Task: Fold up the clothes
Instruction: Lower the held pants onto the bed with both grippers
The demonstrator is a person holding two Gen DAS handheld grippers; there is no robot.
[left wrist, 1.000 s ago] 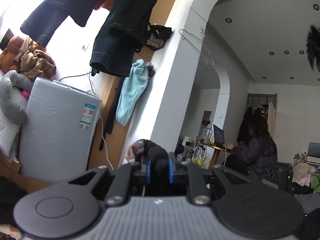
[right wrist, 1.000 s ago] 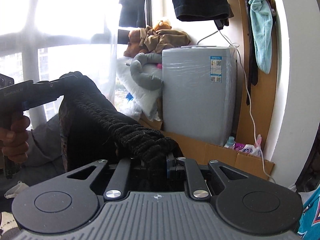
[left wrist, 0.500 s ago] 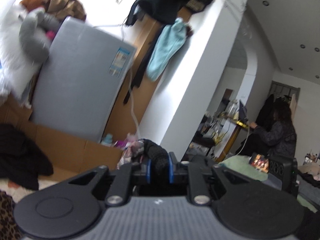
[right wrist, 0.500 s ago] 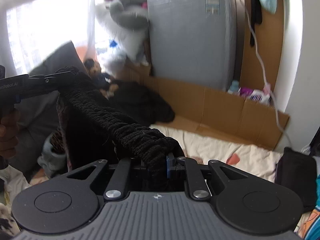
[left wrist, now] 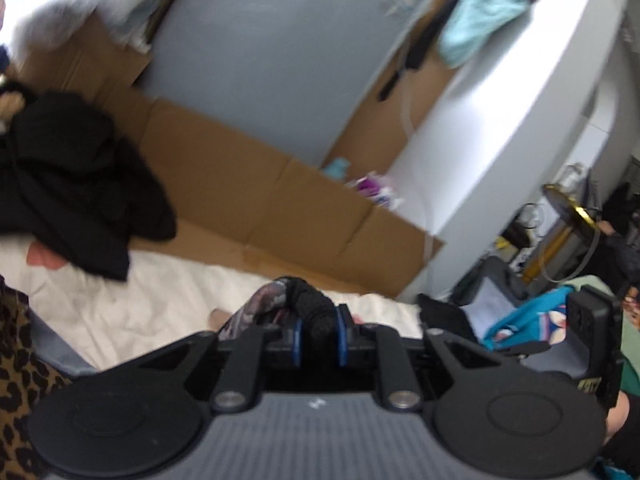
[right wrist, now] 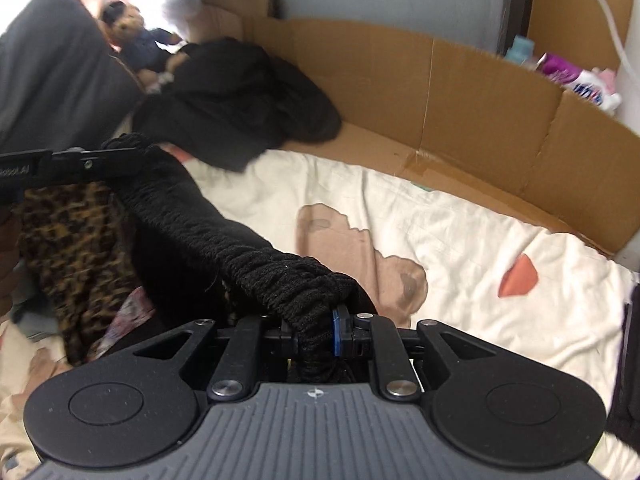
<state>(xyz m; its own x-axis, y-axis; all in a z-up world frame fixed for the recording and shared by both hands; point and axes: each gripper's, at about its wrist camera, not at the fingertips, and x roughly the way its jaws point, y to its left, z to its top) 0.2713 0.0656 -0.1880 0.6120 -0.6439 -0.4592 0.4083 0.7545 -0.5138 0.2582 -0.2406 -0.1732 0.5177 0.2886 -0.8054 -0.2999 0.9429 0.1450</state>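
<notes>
Both claws, left claw (left wrist: 318, 338) and right claw (right wrist: 316, 334), are gripping the black knit garment (right wrist: 208, 232) taut; it likely needs lowering onto the bed (right wrist: 460, 240), lower right.

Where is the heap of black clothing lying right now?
In the right wrist view the heap of black clothing lies upper left on the cream bed sheet, against the cardboard sheet and beside the teddy bear.

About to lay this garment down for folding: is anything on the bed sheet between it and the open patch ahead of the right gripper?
Nothing visible. The black knit garment hangs above bare cream sheet; the black clothes pile lies farther back.
</notes>
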